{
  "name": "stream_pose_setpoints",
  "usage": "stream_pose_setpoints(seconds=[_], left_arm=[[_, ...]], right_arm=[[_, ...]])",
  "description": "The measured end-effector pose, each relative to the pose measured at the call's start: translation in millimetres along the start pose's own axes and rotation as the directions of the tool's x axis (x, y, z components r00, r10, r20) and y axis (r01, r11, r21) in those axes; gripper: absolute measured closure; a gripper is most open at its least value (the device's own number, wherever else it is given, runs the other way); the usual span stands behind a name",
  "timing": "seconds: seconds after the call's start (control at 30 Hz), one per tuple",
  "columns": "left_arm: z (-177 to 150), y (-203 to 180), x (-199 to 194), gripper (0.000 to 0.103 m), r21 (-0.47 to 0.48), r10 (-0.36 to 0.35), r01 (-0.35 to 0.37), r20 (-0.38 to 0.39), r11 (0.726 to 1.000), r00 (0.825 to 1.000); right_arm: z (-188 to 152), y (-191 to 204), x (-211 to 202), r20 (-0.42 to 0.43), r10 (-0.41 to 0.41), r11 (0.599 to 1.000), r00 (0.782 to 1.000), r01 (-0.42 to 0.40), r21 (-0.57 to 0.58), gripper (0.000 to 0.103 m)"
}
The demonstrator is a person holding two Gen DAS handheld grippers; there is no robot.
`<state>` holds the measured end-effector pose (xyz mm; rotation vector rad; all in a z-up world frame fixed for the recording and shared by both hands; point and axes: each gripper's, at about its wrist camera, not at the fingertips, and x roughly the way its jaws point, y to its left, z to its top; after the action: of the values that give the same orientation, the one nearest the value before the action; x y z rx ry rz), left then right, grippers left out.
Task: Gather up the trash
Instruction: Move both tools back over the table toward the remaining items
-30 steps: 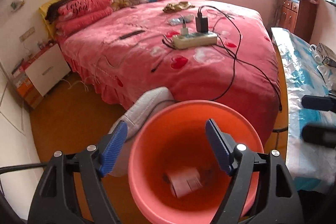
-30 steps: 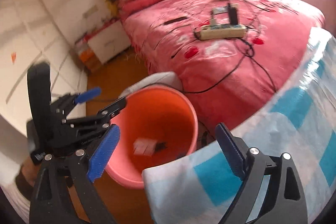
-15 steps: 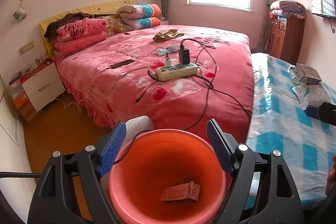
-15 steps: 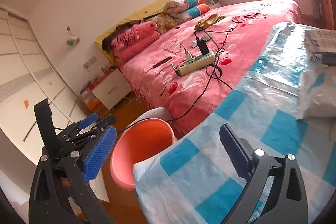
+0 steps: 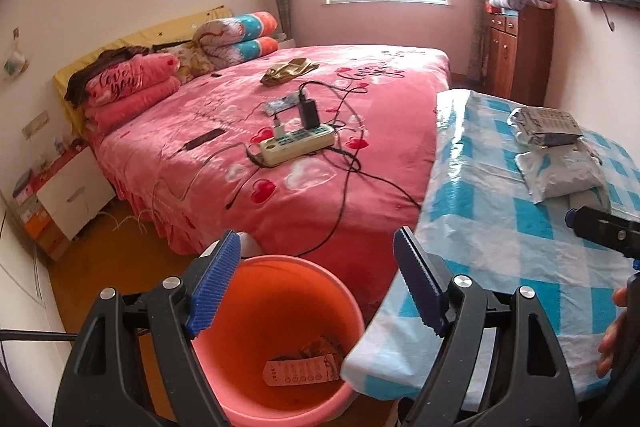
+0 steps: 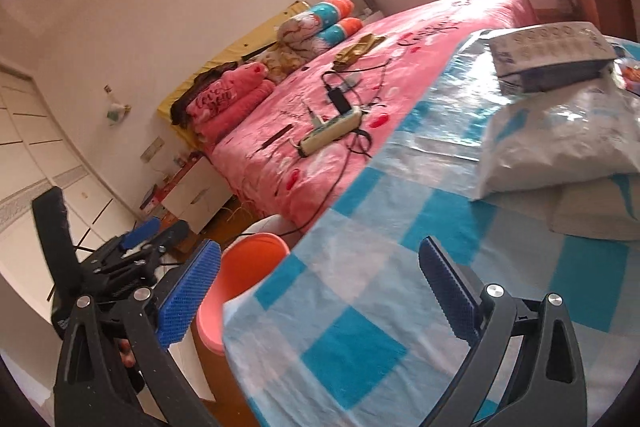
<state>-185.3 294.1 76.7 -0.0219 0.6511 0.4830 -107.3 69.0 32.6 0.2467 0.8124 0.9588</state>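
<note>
bedroom floor by a pink bed [image 5: 328, 131] carries an orange bin [image 5: 280, 339] with scraps already dropped in, just beside a checked table [image 5: 520, 235]. on that table a grey box [image 6: 552, 55] is stacked on crumpled white bags [image 6: 560, 143]. the right gripper [image 6: 316, 291] has just been opened wide and is empty; the left gripper [image 5: 316, 283] is held apart over the bin, nothing between its pads. the bags are judged light, soft and slippery, best pinched at a bunched fold; the box, probably light and crushable, across its narrow sides.
</note>
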Motion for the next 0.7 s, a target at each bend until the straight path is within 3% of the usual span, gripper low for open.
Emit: stream_pose_setpoints(seconds=[0.43, 0.7], left_arm=[[25, -70, -24, 0.023, 0.146, -0.096, 0.09, 0.038, 0.985, 0.995], [47, -109, -29, 0.023, 0.179, -0.155, 0.145, 0.044, 0.973, 0.987]], right_arm=[[5, -41, -35, 0.036, -0.035, 0.997, 0.999, 0.033, 0.068, 0.005], [12, -81, -64, 0.066, -0.132, 0.981, 0.989, 0.121, 0.152, 0.005]])
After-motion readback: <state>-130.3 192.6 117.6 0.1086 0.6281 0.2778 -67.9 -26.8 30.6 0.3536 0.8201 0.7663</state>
